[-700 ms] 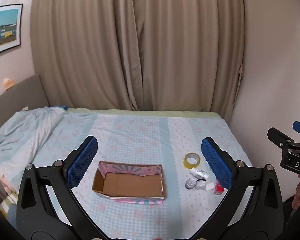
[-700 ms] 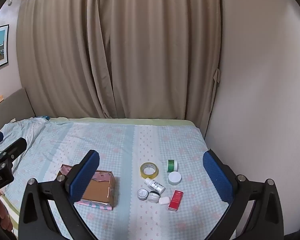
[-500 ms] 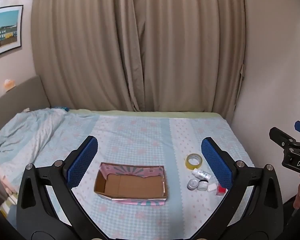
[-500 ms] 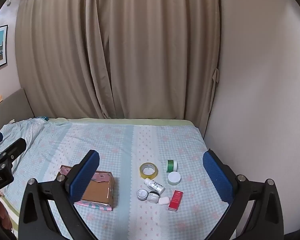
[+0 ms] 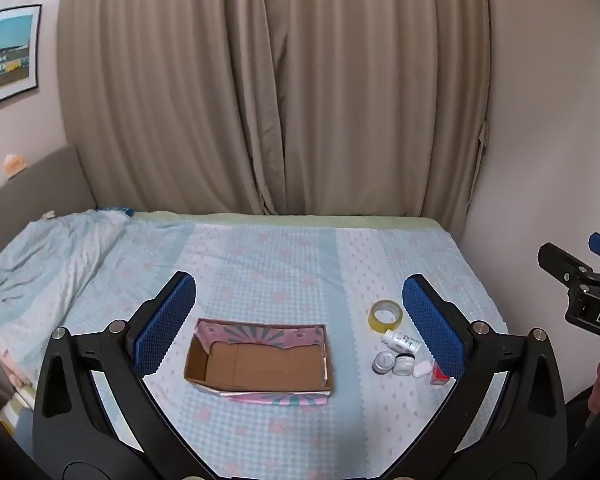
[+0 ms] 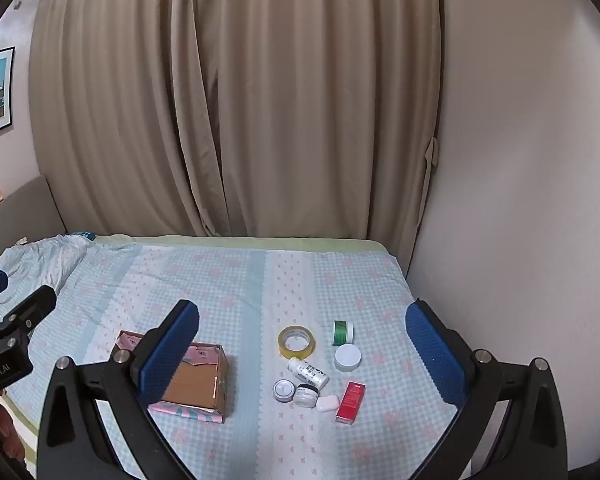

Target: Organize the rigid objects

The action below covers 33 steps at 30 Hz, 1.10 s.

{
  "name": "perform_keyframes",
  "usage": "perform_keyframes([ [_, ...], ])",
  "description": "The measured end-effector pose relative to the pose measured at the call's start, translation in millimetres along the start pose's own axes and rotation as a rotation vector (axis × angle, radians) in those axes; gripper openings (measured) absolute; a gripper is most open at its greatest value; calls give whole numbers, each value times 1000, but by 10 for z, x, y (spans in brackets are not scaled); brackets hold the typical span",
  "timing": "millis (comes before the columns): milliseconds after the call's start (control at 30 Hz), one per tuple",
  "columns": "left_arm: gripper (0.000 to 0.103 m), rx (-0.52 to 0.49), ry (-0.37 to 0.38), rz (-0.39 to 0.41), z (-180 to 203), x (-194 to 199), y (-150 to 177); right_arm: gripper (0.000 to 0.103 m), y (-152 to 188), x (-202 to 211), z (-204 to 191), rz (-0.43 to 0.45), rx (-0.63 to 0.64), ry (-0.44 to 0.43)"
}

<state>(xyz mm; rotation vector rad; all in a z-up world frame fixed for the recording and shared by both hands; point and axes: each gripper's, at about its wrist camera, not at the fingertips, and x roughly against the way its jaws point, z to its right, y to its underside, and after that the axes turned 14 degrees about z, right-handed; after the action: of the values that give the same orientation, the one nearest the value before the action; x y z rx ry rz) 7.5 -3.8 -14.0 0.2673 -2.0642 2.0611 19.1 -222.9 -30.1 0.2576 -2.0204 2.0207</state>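
Observation:
An open cardboard box (image 5: 260, 364) with pink patterned flaps lies on the bed, empty inside; it also shows in the right wrist view (image 6: 196, 384). To its right lies a cluster: a yellow tape roll (image 6: 296, 341), a white bottle (image 6: 308, 372), a green jar (image 6: 342, 332), a white round lid (image 6: 348, 357), two small jars (image 6: 285, 390), a white soap-like piece (image 6: 327, 403) and a red box (image 6: 351, 396). My left gripper (image 5: 300, 320) is open above the box. My right gripper (image 6: 302, 344) is open above the cluster. Both are empty.
The bed (image 5: 284, 256) has a light blue checked sheet with a rumpled quilt (image 5: 48, 256) at the left. Beige curtains (image 5: 276, 92) hang behind it. A wall (image 6: 520, 200) borders the right side. The right gripper's body (image 5: 580, 292) shows at the left view's right edge.
Both views have shifted slightly; the box and the cluster sit a little lower and nearer in frame. Nothing on the bed has moved. Both grippers stay open.

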Motion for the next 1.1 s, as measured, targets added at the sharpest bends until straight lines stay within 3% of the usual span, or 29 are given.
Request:
perform_keyframes([
  [1100, 103, 6, 43, -4, -81, 26, -46, 103, -1, 35, -38, 1, -9, -1],
])
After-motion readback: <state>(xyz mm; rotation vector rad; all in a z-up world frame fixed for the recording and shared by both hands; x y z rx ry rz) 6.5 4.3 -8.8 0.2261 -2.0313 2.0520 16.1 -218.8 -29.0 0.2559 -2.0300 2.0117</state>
